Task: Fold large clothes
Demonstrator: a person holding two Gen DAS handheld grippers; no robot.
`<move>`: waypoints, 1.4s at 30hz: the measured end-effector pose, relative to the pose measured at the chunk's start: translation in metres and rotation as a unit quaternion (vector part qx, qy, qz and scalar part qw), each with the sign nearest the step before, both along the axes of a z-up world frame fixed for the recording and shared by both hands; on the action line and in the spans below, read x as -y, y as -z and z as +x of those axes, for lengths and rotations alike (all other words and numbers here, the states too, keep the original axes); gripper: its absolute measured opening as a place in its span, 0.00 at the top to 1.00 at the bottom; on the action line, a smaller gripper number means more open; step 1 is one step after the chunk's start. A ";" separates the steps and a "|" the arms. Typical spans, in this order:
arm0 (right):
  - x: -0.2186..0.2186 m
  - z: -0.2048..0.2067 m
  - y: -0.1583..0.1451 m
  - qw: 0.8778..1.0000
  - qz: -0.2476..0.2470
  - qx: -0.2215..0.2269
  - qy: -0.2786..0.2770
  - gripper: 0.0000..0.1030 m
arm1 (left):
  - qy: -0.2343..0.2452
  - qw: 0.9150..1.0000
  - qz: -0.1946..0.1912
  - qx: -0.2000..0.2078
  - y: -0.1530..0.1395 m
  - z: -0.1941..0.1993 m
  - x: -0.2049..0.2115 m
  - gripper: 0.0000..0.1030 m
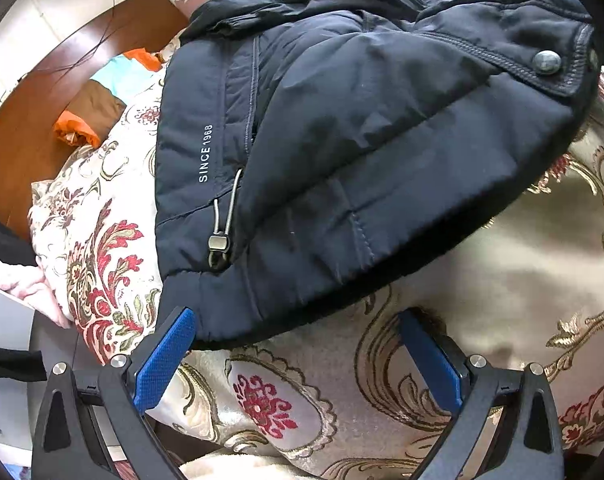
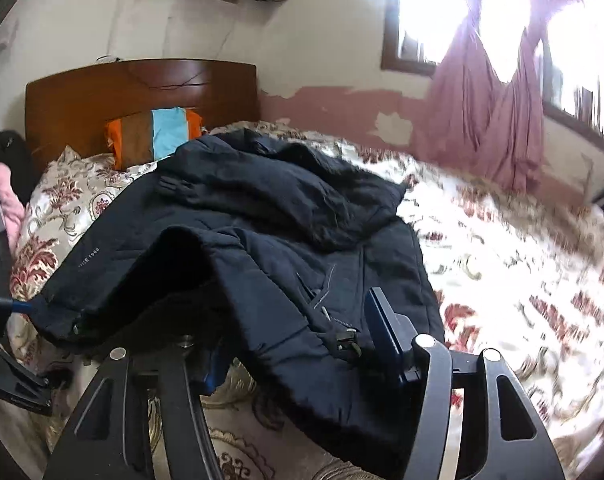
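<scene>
A dark navy padded jacket lies spread on the floral bedspread, its "SINCE 1968" print and a cord toggle facing me. My left gripper stands open just before the jacket's hem, its left blue pad touching the hem corner, only bedspread between the pads. In the right wrist view the jacket drapes over my right gripper. The hem fills the gap between its fingers and covers the left one. That gripper is shut on the hem, which is lifted into a ridge.
A wooden headboard and an orange, brown and blue pillow stand at the bed's far end. A window with a pink curtain is on the right wall. A pink cloth and a grey box lie at the left.
</scene>
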State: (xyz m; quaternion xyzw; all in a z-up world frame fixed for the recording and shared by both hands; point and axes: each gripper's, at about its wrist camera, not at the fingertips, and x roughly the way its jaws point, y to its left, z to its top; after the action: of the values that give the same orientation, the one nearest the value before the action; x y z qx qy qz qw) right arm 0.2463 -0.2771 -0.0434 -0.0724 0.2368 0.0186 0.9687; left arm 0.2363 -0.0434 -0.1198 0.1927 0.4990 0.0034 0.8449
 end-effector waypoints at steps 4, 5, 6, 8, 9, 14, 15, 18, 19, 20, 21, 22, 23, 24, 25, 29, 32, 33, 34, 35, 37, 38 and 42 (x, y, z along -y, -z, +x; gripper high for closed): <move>0.001 -0.003 0.006 1.000 0.007 -0.006 0.002 0.46 | -0.021 1.000 0.003 0.011 -0.002 0.009 -0.009 0.23; 0.003 -0.004 0.007 1.000 0.010 -0.009 0.004 0.46 | -0.028 0.999 0.007 0.016 -0.003 0.011 -0.012 0.29; 0.005 -0.003 0.006 1.000 0.013 -0.011 0.005 0.46 | -0.034 0.999 0.011 0.019 -0.004 0.013 -0.014 0.39; 0.009 -0.005 0.010 1.000 0.018 -0.016 0.009 0.46 | -0.042 0.999 0.009 0.022 -0.006 0.018 -0.018 0.50; 0.010 -0.006 0.012 1.000 0.018 -0.019 0.012 0.46 | -0.044 0.999 0.005 0.024 -0.006 0.019 -0.022 0.51; 0.016 -0.015 0.037 0.997 0.018 -0.053 0.045 0.46 | -0.052 0.997 -0.037 0.044 -0.015 0.028 -0.035 0.61; 0.015 -0.016 0.048 0.996 -0.003 -0.068 0.057 0.46 | -0.055 0.997 -0.044 0.043 -0.014 0.029 -0.037 0.61; 0.012 -0.022 0.057 0.995 -0.023 -0.072 0.068 0.46 | -0.068 0.994 -0.070 0.042 -0.012 0.029 -0.041 0.61; 0.011 -0.022 0.056 0.995 -0.028 -0.069 0.069 0.47 | -0.072 0.993 -0.077 0.044 -0.012 0.029 -0.043 0.61; 0.010 -0.021 0.055 0.995 -0.033 -0.067 0.070 0.47 | -0.076 0.992 -0.083 0.048 -0.013 0.028 -0.044 0.62; 0.009 -0.021 0.055 0.995 -0.038 -0.065 0.071 0.48 | -0.077 0.992 -0.087 0.052 -0.014 0.026 -0.043 0.65; 0.008 -0.021 0.055 0.995 -0.039 -0.064 0.068 0.51 | -0.075 0.991 -0.092 0.054 -0.014 0.027 -0.044 0.70; 0.007 -0.021 0.055 0.995 -0.040 -0.064 0.065 0.59 | -0.073 0.991 -0.091 0.057 -0.015 0.028 -0.044 0.70; 0.004 -0.022 0.054 0.996 -0.040 -0.062 0.056 0.70 | -0.071 0.992 -0.090 0.060 -0.015 0.028 -0.043 0.73; 0.001 -0.023 0.054 0.996 -0.048 -0.058 0.051 0.74 | -0.067 0.991 -0.093 0.065 -0.016 0.027 -0.043 0.77; -0.011 -0.033 0.044 0.996 -0.064 -0.043 0.054 0.85 | -0.053 0.987 -0.109 0.108 -0.030 0.016 -0.041 0.83; -0.009 -0.046 0.031 0.998 -0.028 -0.041 0.046 0.93 | -0.029 0.979 -0.149 0.137 -0.046 0.003 -0.051 0.86; -0.009 -0.050 0.029 0.998 -0.028 -0.041 0.044 0.93 | -0.022 0.977 -0.156 0.144 -0.052 -0.001 -0.053 0.87; -0.008 -0.053 0.027 0.998 -0.027 -0.040 0.041 0.93 | -0.015 0.976 -0.157 0.152 -0.056 -0.006 -0.054 0.88; -0.008 -0.058 0.025 0.998 -0.025 -0.037 0.039 0.93 | -0.010 0.975 -0.156 0.159 -0.062 -0.012 -0.055 0.88; -0.011 -0.073 0.017 0.999 -0.026 -0.025 0.033 0.94 | -0.003 0.973 -0.161 0.166 -0.070 -0.020 -0.057 0.89; -0.011 -0.080 0.013 0.999 -0.028 -0.021 0.031 0.94 | -0.003 0.971 -0.169 0.170 -0.075 -0.027 -0.061 0.89; -0.010 -0.112 -0.002 0.999 -0.035 -0.007 0.020 0.94 | -0.005 0.965 -0.190 0.183 -0.088 -0.053 -0.075 0.89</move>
State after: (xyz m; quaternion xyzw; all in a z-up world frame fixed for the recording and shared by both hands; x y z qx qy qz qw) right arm 0.1347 -0.2667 -0.0416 -0.1010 0.2457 -0.0087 0.9640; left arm 0.1834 0.0320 -0.0320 0.0221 0.3284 -0.0524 0.9428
